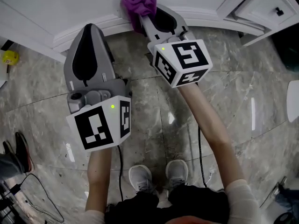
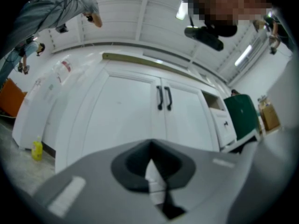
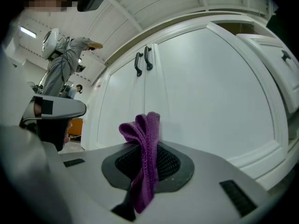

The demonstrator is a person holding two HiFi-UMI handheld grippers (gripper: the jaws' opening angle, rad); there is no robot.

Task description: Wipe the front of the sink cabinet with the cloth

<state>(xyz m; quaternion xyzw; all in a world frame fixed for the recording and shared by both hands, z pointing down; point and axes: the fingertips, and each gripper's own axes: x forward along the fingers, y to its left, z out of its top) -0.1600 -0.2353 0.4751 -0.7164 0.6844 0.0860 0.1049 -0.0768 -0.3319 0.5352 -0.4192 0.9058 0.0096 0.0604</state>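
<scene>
My right gripper (image 1: 144, 20) pinches the purple cloth (image 1: 138, 3) right by the low cabinet front (image 1: 56, 6), nearer than my closed, empty left gripper (image 2: 150, 146).

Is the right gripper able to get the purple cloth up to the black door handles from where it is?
Probably yes. The right gripper, shut on the purple cloth, sits low by the white cabinet door, and the door's face up to the black handles is bare; nothing stands between.
</scene>
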